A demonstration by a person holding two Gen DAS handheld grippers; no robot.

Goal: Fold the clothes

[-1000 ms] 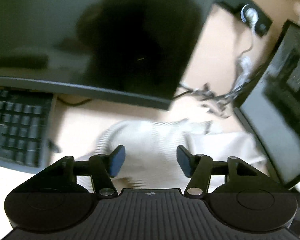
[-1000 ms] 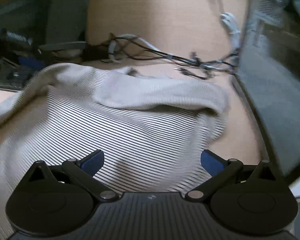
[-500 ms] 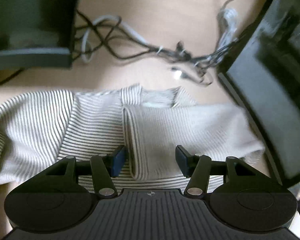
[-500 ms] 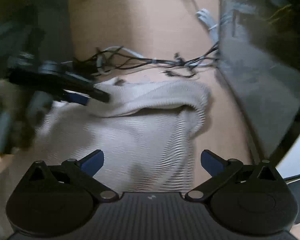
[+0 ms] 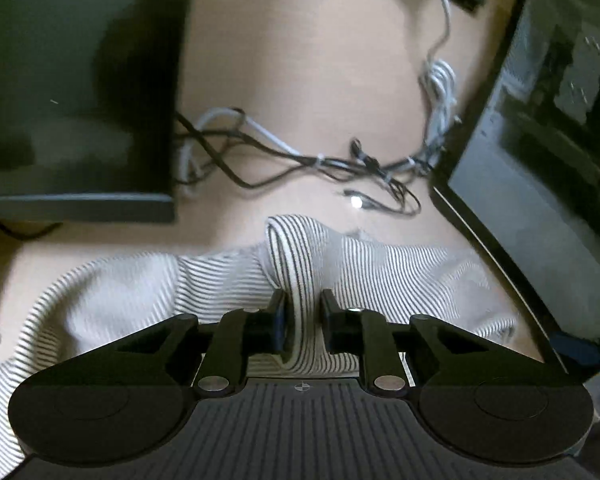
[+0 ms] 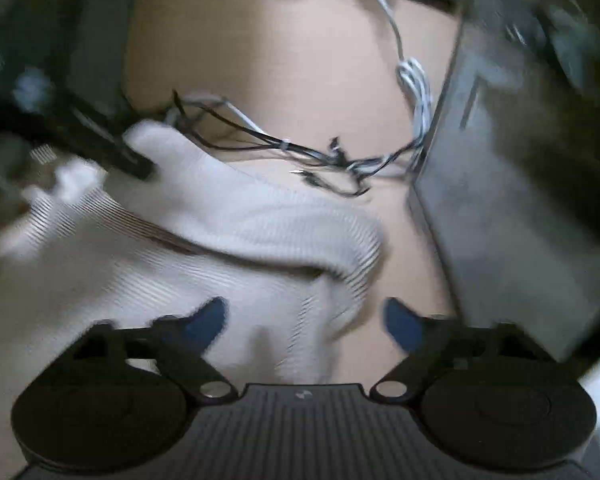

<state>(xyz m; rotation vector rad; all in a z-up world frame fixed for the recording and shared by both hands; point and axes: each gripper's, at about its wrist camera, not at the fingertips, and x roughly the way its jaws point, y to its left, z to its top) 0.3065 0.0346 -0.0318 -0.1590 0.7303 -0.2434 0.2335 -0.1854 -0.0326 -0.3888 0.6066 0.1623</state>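
A white sweater with thin dark stripes (image 5: 400, 276) lies spread on a beige desk. My left gripper (image 5: 303, 316) is shut on a raised fold of it, and the cloth stands up in a ridge between the pads. In the right wrist view the sweater (image 6: 240, 216) is blurred, and a thick folded part rises toward the upper left. There the left gripper (image 6: 136, 162) pinches it. My right gripper (image 6: 306, 318) is open low over the sweater's near right edge, its blue pads wide apart with nothing held.
A dark monitor (image 5: 72, 80) stands at the left. A second dark screen (image 5: 540, 140) leans in from the right. A tangle of black and white cables (image 5: 320, 164) lies on the desk (image 5: 300, 60) just behind the sweater.
My left gripper has shut on a fold of the sweater and raised it. The right gripper has come closer to the sweater's right edge, and its fingers have narrowed a little.
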